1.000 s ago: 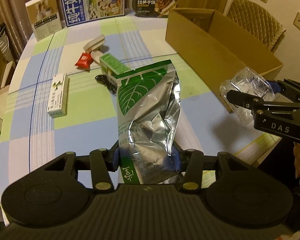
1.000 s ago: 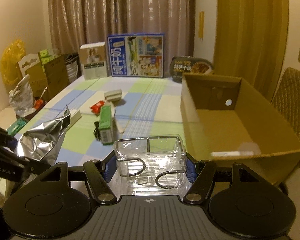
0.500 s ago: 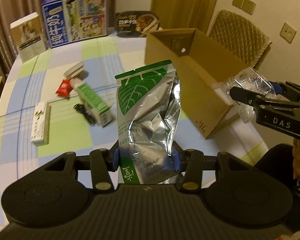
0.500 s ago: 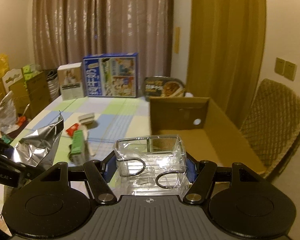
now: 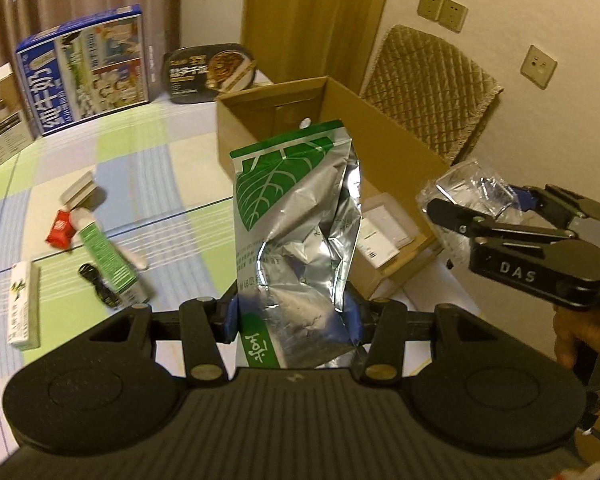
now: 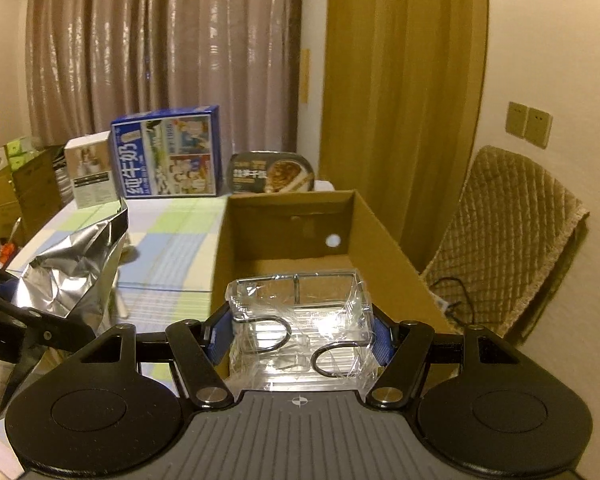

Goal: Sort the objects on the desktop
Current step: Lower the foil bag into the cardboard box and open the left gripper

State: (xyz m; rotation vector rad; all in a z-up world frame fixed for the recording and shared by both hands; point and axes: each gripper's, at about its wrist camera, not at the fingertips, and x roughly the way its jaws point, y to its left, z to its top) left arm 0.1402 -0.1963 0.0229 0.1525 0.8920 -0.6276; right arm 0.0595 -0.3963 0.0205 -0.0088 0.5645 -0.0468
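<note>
My left gripper [image 5: 292, 316] is shut on a silver and green foil bag [image 5: 296, 216] and holds it upright above the table, near the open cardboard box [image 5: 396, 152]. My right gripper [image 6: 300, 332] is shut on a clear plastic packet with metal rings [image 6: 300, 320] and holds it over the box's near end [image 6: 364, 216]. The right gripper also shows in the left wrist view [image 5: 484, 208], right of the bag. A white item [image 5: 384, 228] lies inside the box.
On the checked tablecloth [image 5: 160, 184] lie a green box [image 5: 108, 252], a red packet [image 5: 60, 228], a black cable [image 5: 96, 284] and a white box [image 5: 22, 308]. A blue milk carton box [image 5: 88, 68], a white box [image 6: 90, 172] and a black meal tray [image 5: 210, 72] stand at the far edge. A padded chair [image 6: 508, 240] stands right.
Both grippers have moved right toward the cardboard box, carrying their loads. The box now lies directly ahead of both, and the loose items on the table have shifted to the left of view.
</note>
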